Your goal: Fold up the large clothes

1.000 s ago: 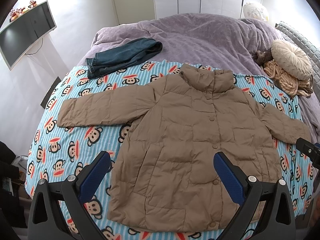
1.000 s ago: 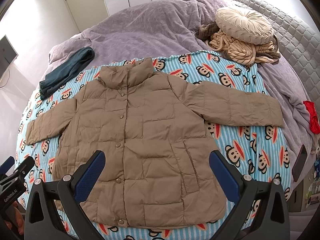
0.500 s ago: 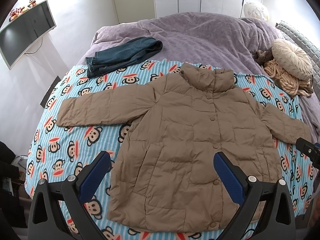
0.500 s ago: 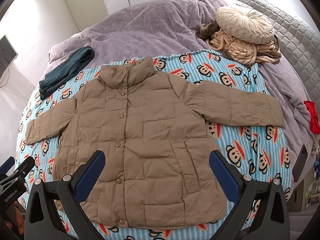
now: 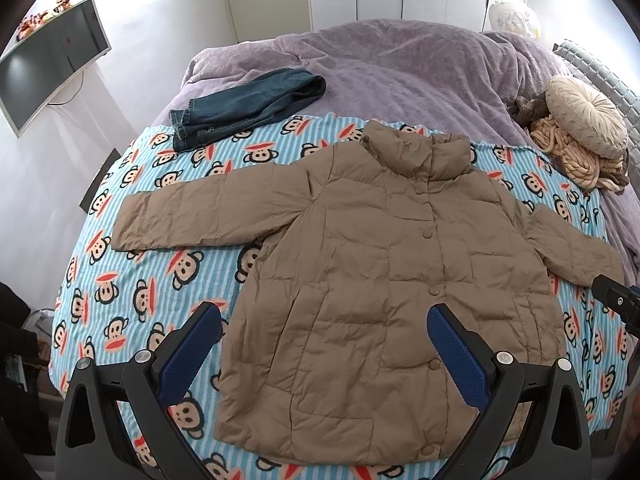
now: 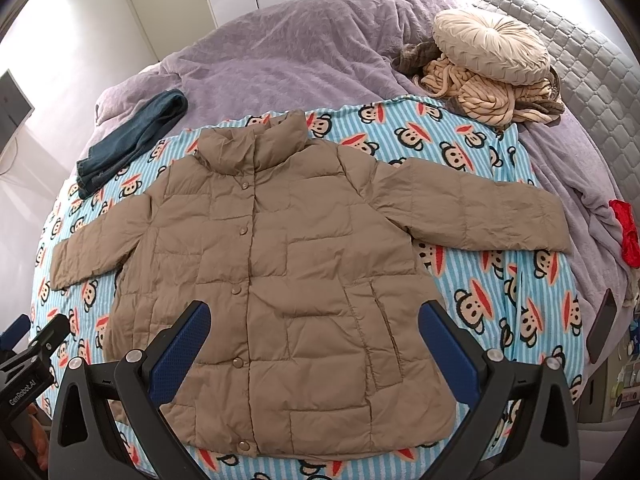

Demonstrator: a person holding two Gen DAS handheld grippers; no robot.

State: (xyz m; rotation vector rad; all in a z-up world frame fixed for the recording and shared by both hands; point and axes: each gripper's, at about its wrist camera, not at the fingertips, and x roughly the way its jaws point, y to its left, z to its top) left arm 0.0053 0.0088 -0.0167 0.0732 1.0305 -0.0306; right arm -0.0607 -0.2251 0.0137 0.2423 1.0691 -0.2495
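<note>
Lying flat and face up on the monkey-print blanket [image 5: 132, 280] is one tan quilted jacket [image 5: 384, 264], snapped shut down its front, collar toward the far side of the bed, both sleeves spread outward. You can count five snap buttons along its placket in the right wrist view. One pair of folded jeans [image 5: 244, 106] rests at the far left corner, partly on the blanket and partly on the purple bedspread [image 5: 400, 68]. One round pleated cushion [image 6: 490, 48] sits on top of a heap of chunky knit fabric [image 6: 480, 98] near the quilted headboard [image 6: 592, 80]. One red item [image 6: 628, 232] lies at the right edge of the bedspread, too small to identify. One dark flat phone-like object [image 6: 602, 330] sits just beyond the blanket's right edge. One curved monitor [image 5: 48, 62] is mounted on the left wall.

Your left gripper [image 5: 324, 344] is spread wide, its blue pads [image 5: 196, 338] clear of the fabric, hovering over the jacket's lower left front and holding nothing. Your right gripper [image 6: 314, 340] is likewise spread wide and empty, poised above the lower front near the hem, with the placket between its fingers. Each gripper shows at the edge of the other's view.
</note>
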